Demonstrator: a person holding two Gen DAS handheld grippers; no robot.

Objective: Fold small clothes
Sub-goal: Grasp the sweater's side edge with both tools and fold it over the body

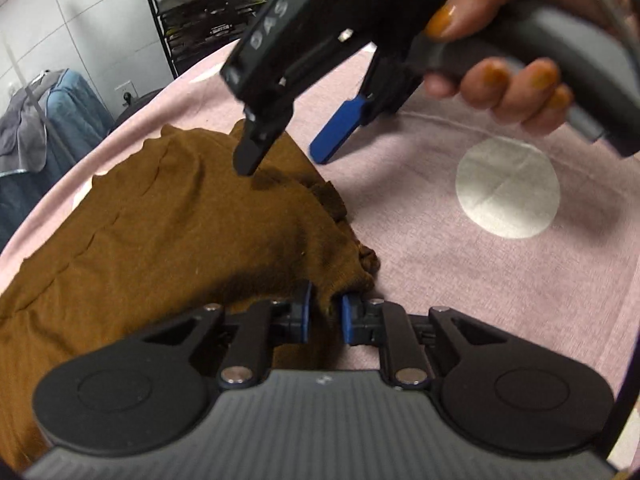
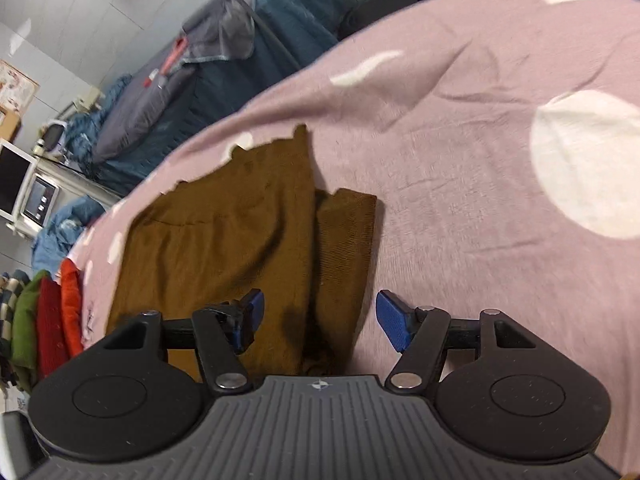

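A brown garment (image 1: 160,240) lies spread on a pink bedspread with white dots (image 1: 480,280). My left gripper (image 1: 326,308) is shut on a bunched near edge of the garment, the cloth pinched between its blue pads. A hand (image 1: 500,80) holds my right gripper (image 1: 288,156) above the garment's far edge, tilted down and open, with nothing between its fingers. In the right wrist view the brown garment (image 2: 224,240) shows a narrower brown flap along its right side. The open right gripper (image 2: 320,312) hangs over that near end.
The pink bedspread (image 2: 440,160) runs off to the right with large white dots (image 2: 592,164). A stack of folded red, green and orange clothes (image 2: 44,320) sits at the left edge. Blue bedding (image 2: 200,92) and a black rack (image 1: 208,12) stand beyond.
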